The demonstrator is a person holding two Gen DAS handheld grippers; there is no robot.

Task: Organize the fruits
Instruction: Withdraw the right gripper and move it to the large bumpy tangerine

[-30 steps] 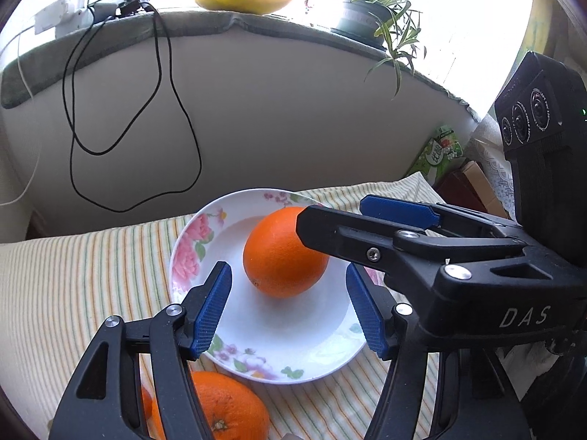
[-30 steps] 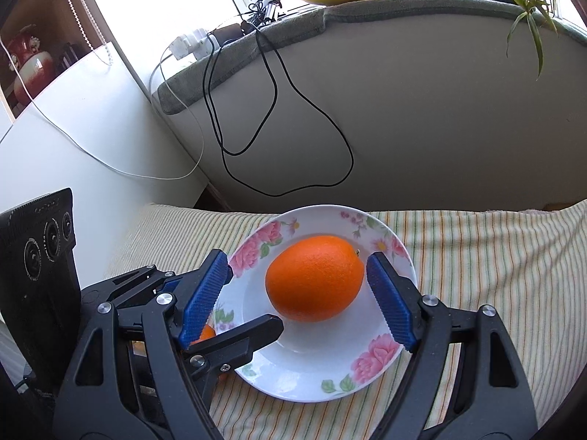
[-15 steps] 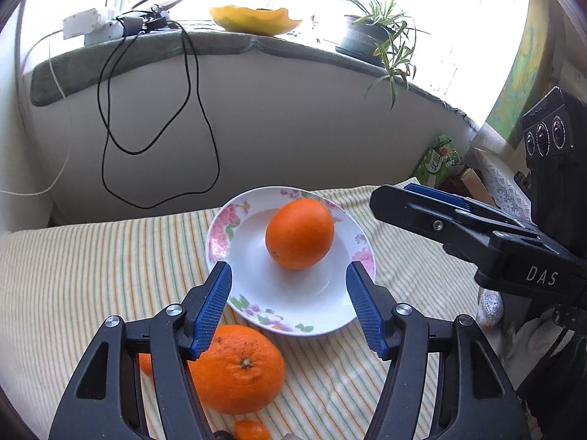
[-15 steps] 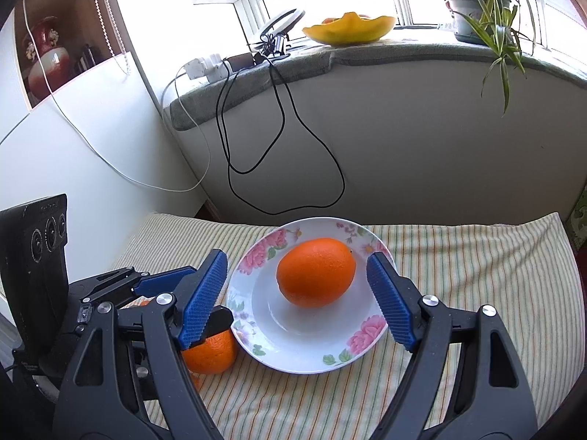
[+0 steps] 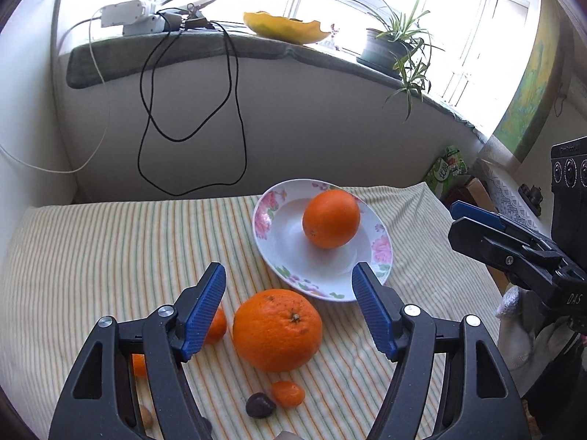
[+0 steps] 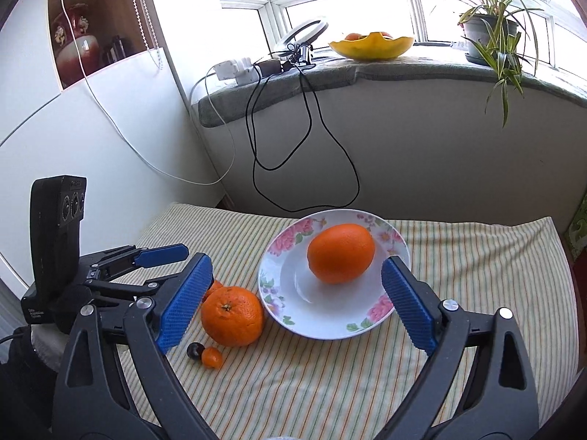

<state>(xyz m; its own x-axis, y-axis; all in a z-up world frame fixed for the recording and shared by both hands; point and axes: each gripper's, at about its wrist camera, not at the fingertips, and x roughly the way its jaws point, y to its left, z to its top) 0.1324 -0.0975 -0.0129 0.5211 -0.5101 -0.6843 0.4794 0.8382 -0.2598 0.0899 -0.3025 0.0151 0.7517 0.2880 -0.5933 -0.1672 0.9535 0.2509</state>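
A flowered white plate [image 5: 290, 220] [image 6: 293, 293] on the striped cloth holds one orange [image 5: 331, 218] [image 6: 341, 253]. A bigger orange [image 5: 277, 330] [image 6: 232, 316] lies on the cloth just left of the plate. My left gripper [image 5: 290, 310] is open and empty, above and around the bigger orange. My right gripper [image 6: 295, 302] is open and empty, hovering back from the plate. A small orange fruit [image 5: 288, 393] [image 6: 212, 357], a dark chestnut [image 5: 260, 405] [image 6: 195, 350] and a partly hidden mandarin [image 5: 216, 324] lie near the big orange.
The striped table [image 6: 477, 256] meets a grey wall with hanging black cables [image 5: 190, 117]. The windowsill carries a yellow bowl [image 6: 370, 46], a potted plant [image 6: 491, 33] and a power strip [image 6: 234, 68]. A green carton [image 5: 445, 170] stands at the right.
Both grippers have pulled back and up from the plate, leaving the orange on it. The bigger orange and small fruits have come into view by the left gripper.
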